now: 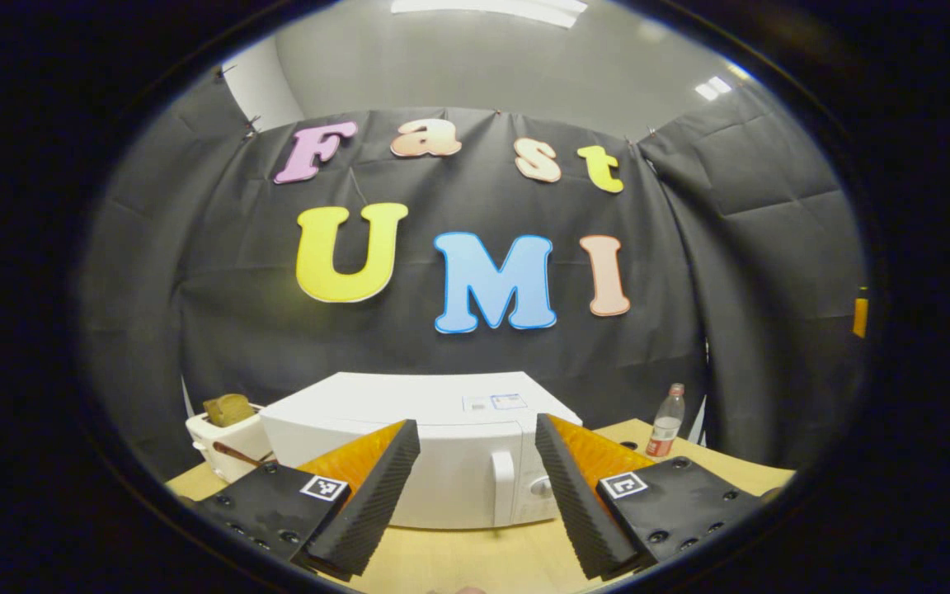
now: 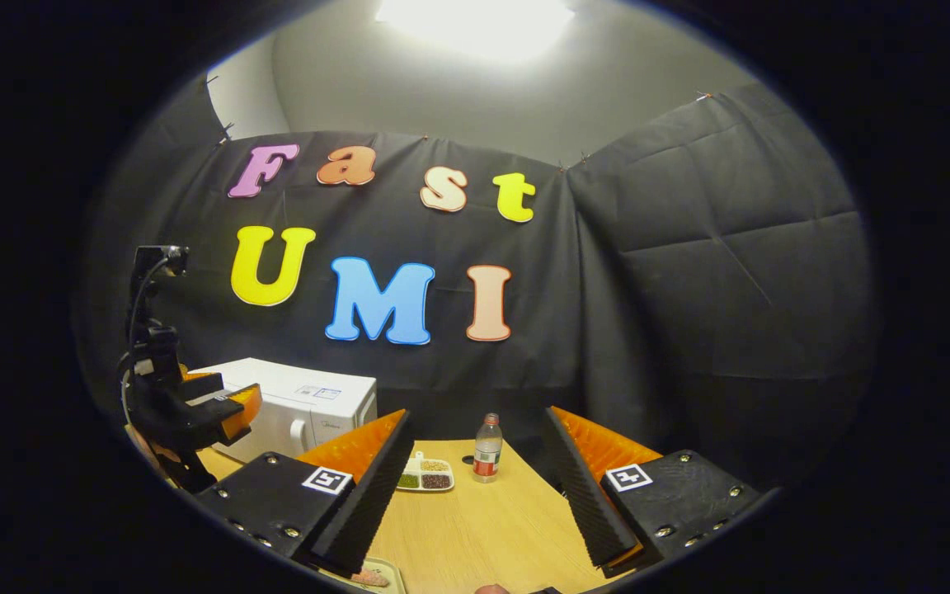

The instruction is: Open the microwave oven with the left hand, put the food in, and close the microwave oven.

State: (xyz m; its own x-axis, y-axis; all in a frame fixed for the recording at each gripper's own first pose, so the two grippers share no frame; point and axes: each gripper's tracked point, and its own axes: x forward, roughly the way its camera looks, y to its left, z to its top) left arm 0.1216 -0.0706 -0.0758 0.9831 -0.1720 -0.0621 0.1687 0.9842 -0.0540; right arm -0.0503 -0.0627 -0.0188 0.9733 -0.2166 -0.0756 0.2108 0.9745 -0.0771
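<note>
The white microwave [image 1: 442, 429] stands shut on the wooden table, straight ahead of my left gripper [image 1: 475, 503]. Its vertical door handle [image 1: 504, 487] lies between my spread fingers but farther off. The left gripper is open and holds nothing. In the right gripper view the microwave [image 2: 293, 404] sits at the left, with the left gripper [image 2: 223, 400] hovering in front of it. My right gripper [image 2: 475, 495] is open over the table and empty. A small white divided dish of food [image 2: 425, 474] lies ahead of it. A tray corner with pinkish food [image 2: 369, 577] peeks in at the bottom edge.
A white toaster [image 1: 223, 437] with bread in it stands left of the microwave. A plastic bottle [image 2: 487, 450] with a red label stands right of the microwave, close to the divided dish. Bare wooden tabletop [image 2: 483, 528] lies in front of the right gripper.
</note>
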